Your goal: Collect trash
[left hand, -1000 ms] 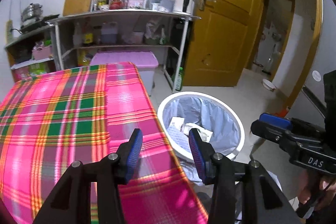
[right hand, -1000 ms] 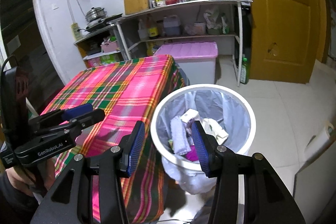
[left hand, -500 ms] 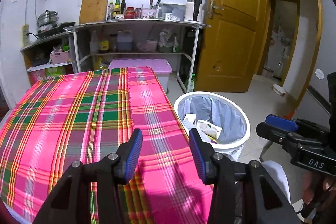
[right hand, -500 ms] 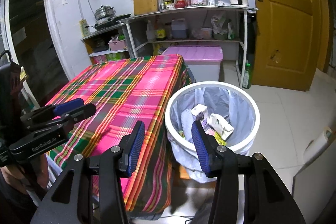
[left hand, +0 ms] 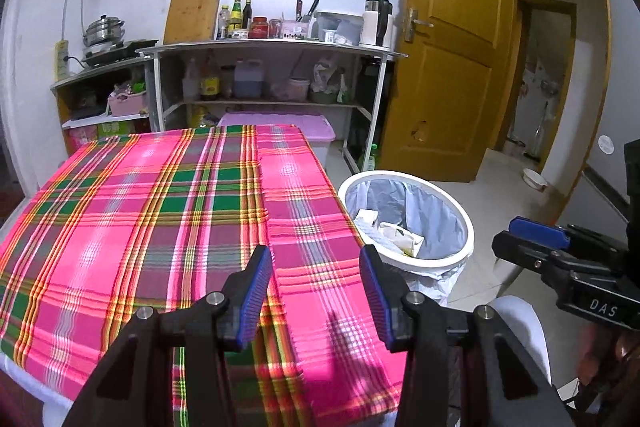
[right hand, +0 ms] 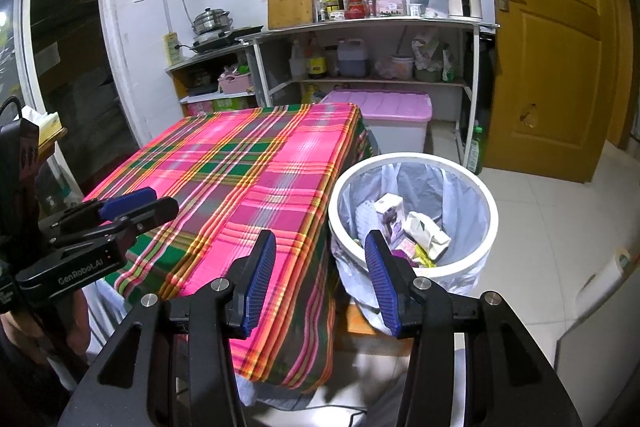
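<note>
- The left gripper (left hand: pixel 316 291) hovers above the near edge of the surface draped in a pink, green and yellow plaid cloth (left hand: pixel 160 211), its blue-padded fingers (left hand: pixel 254 291) spread apart with nothing between them
- The right gripper (right hand: pixel 320 279) is likewise spread and holds nothing, poised over the corner of that plaid surface (right hand: pixel 248 179)
- The round white trash bin with a pale blue plastic liner (right hand: pixel 490 227) stands on the tiled floor (right hand: pixel 560 227) just beside the surface, at about 2 o'clock from the right gripper
- Inside the bin lie crumpled white paper packaging (right hand: pixel 426 229) and a small purple-and-white carton (right hand: pixel 388 213)
- At 12 o'clock, a pink-lidded storage box (right hand: pixel 394 111) sits under the metal shelf rack (right hand: pixel 368 23)
</note>
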Tool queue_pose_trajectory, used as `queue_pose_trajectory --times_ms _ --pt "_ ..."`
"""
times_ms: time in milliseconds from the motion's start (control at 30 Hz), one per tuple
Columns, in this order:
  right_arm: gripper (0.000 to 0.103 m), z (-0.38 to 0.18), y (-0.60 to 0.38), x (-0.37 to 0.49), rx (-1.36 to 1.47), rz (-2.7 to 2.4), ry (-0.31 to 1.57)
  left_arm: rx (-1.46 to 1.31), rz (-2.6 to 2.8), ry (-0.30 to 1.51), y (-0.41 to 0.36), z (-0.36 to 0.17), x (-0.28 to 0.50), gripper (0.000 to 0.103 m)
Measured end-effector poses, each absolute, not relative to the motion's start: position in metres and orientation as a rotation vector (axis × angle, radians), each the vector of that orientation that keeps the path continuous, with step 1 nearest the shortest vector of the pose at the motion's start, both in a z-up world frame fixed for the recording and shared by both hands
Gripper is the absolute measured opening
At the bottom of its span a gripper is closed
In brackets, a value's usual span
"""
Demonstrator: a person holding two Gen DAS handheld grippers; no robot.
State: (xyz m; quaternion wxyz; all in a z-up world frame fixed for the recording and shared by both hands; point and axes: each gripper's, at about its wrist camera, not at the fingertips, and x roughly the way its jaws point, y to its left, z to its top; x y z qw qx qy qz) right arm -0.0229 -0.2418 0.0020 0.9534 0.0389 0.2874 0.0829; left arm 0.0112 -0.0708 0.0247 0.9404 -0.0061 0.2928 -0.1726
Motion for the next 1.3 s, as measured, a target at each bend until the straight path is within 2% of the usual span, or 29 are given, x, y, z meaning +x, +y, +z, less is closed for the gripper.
queue_pose_trajectory --times_ms 1300 --pt "0.048 -0.0018 -0.2424 -0.0270 0.076 0.166 0.588 -0.017 -0.321 0.609 -0.0616 0.0208 0.0038 0.046"
